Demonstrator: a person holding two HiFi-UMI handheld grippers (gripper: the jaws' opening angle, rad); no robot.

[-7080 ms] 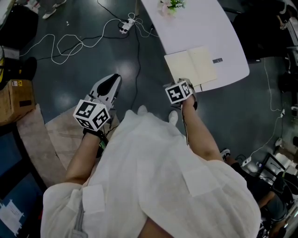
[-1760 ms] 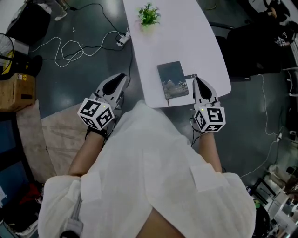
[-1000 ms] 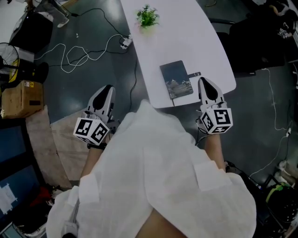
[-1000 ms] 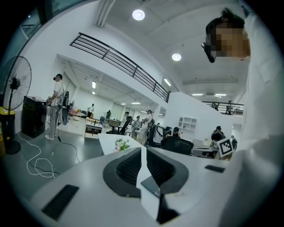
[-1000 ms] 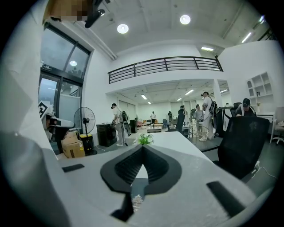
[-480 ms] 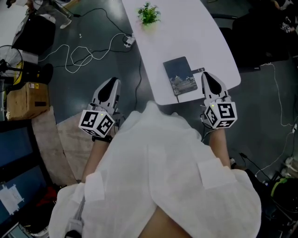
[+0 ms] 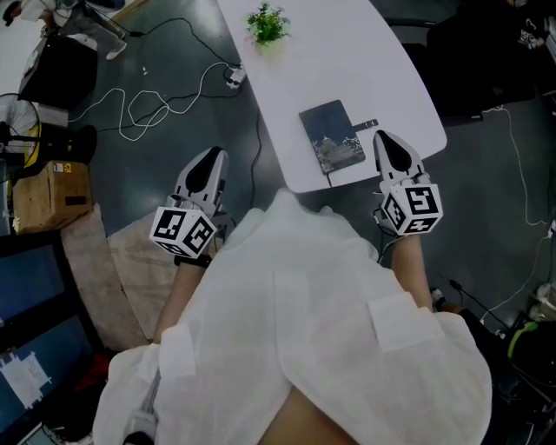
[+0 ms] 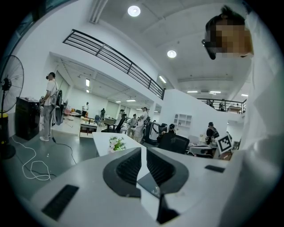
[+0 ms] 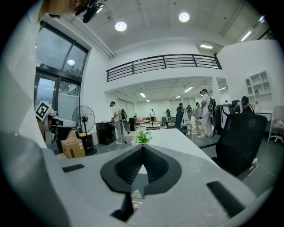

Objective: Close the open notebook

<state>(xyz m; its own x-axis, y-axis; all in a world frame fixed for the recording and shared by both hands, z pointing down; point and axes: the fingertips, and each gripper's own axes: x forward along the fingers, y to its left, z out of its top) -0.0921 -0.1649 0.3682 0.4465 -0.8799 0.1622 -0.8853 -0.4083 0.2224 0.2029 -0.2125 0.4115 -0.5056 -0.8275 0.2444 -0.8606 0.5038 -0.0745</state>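
The notebook (image 7: 332, 137) lies closed on the white table (image 7: 347, 61), dark blue cover up, close to the near edge. It also shows under the jaws in the right gripper view (image 9: 136, 195) and in the left gripper view (image 8: 148, 182). My right gripper (image 7: 383, 137) hovers just right of the notebook over the table's near corner; its jaws (image 9: 142, 147) are shut with nothing in them. My left gripper (image 7: 214, 156) hangs over the floor left of the table. Its jaws (image 8: 143, 150) stand a narrow gap apart and hold nothing.
A small potted plant (image 7: 267, 23) stands at the far end of the table. White cables (image 7: 148, 96) and a power strip (image 7: 233, 76) lie on the dark floor at left, near a cardboard box (image 7: 43, 195). A black office chair (image 9: 242, 137) stands to the right.
Seven seconds ago the notebook lay open with pale pages up; now it is closed. The right gripper has gone from its near edge to its right side. Over the last second both hands kept nearly still.
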